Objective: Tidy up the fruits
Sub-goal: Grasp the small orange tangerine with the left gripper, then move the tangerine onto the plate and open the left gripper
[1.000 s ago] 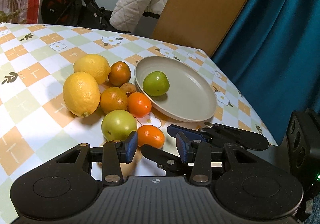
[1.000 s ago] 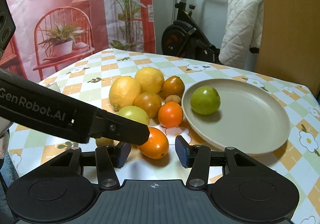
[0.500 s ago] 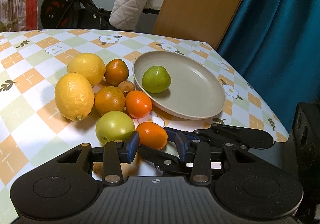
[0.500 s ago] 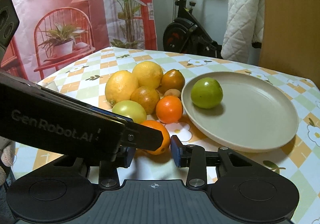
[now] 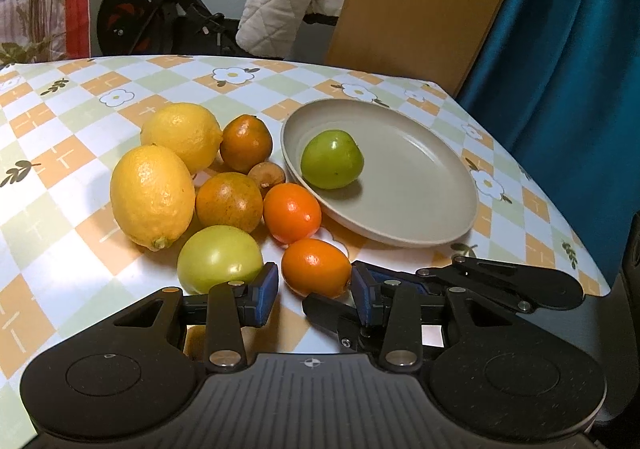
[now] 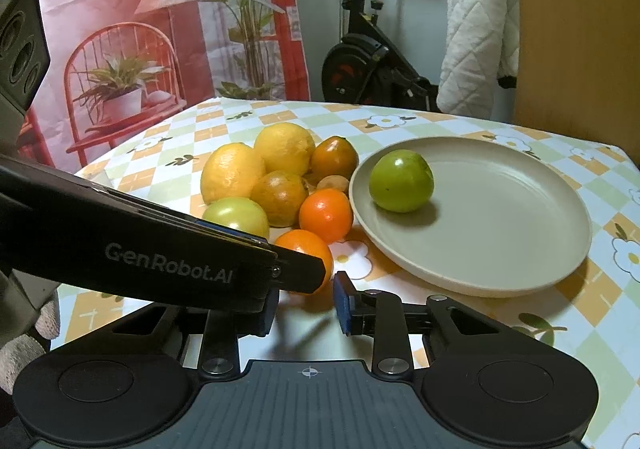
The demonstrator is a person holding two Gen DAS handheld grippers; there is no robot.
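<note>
**Small orange at my fingertips, one green fruit on the plate**

At the near edge of the table, closest to me, lies a small glossy orange (image 5: pixel 316 273) on the checked, flowered tablecloth (image 5: pixel 80 121). Just left of it sits a pale yellow-green fruit (image 5: pixel 219 257), smooth and round. Behind the two come a second bright orange (image 5: pixel 292 213) and a duller, brown-speckled orange fruit (image 5: pixel 229 201), with a small brown fruit (image 5: pixel 267 177) tucked in behind them. Two big pebbled lemons (image 5: pixel 152 195) stand on the left of the heap, one behind the other, and a dark orange fruit (image 5: pixel 246 143) closes the back. All are bunched together, touching or nearly so. To the right, against the heap, is a shallow beige plate (image 5: pixel 420 237) holding a single darker green fruit (image 5: pixel 332 159) near its left wall.

My left gripper (image 5: pixel 314 291) tilts down at the table, its blue pads (image 5: pixel 266 291) apart, with the near orange right at their tips. I cannot tell whether they touch it. My right gripper (image 6: pixel 306 307) points down the same way from beside it. Its jaws have just been closing and are now drawn in. Only tablecloth shows between them, and the orange lies just past their tips. Its left pad is hidden behind my left gripper's black finger (image 6: pixel 180 265), which crosses in front.

Beyond the table stand an exercise bike (image 6: pixel 376 61) and a teal curtain (image 5: pixel 580 49).
</note>
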